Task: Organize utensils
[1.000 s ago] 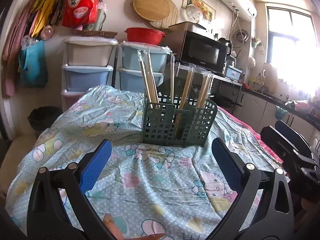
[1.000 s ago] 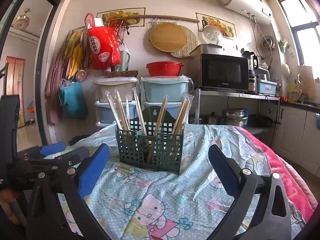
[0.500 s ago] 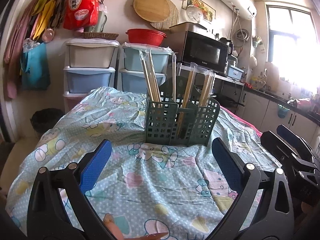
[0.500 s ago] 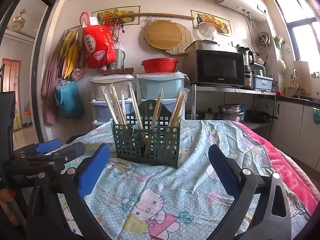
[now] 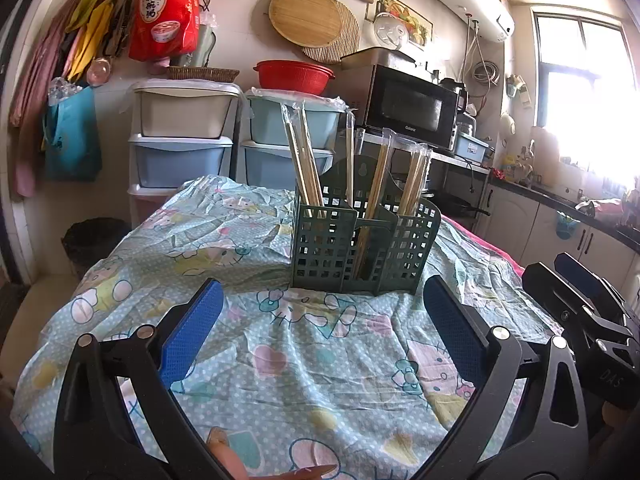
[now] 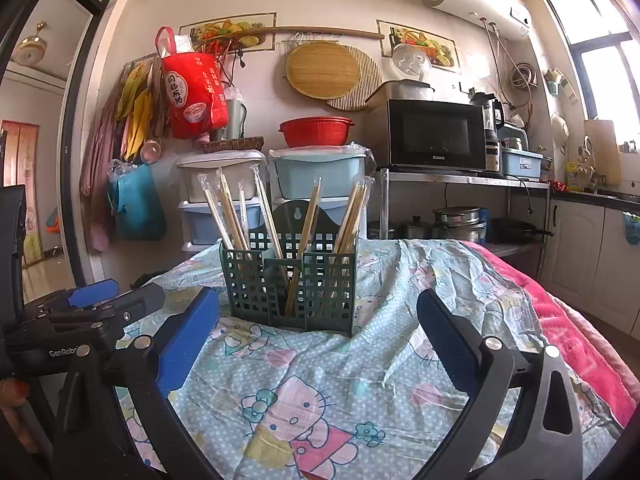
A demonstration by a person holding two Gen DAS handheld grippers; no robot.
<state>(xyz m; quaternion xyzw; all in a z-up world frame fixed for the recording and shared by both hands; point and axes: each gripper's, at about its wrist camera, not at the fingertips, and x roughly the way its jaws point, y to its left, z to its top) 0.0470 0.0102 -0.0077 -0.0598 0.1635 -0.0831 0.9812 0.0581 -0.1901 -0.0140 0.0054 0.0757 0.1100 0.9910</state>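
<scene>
**Both grippers wide, empty, facing green chopstick caddy**

Landmark: green lattice caddy [image 5: 362, 246] standing upright on the worktop [image 5: 280, 360], which is covered by a light blue cartoon-cat cloth [image 6: 320, 392].

Nearest: left gripper [image 5: 320, 320], blue-padded fingers [image 5: 192, 332] spread wide, nothing between them, low over the cloth on the near side of the caddy. Right gripper [image 6: 318, 330], fingers [image 6: 188, 338] also spread wide, empty, near side of caddy too. In the right wrist view the left gripper shows left of the caddy; in the left wrist view the right gripper [image 5: 580, 312] shows right of the caddy. Neither touches it.

Something pale at the bottom edge under the left gripper, too cropped to tell.

Caddy: three front compartments plus a taller back panel with a hanging hole. Wrapped chopsticks [image 6: 228, 216] stand tilted in the left compartment, a pair [image 6: 304, 240] leaning in the middle one, more [image 6: 352, 216] in the right one.

Right of the caddy, a pink blanket [image 6: 568, 320] along the worktop edge.

Behind the caddy: plastic drawer units [image 6: 224, 200], a red basin [image 6: 316, 132] on top. Behind and right of it: black microwave [image 6: 436, 136] on a metal rack. Above and behind: red bag [image 6: 192, 96] and round woven mats [image 6: 324, 68] on the wall.
</scene>
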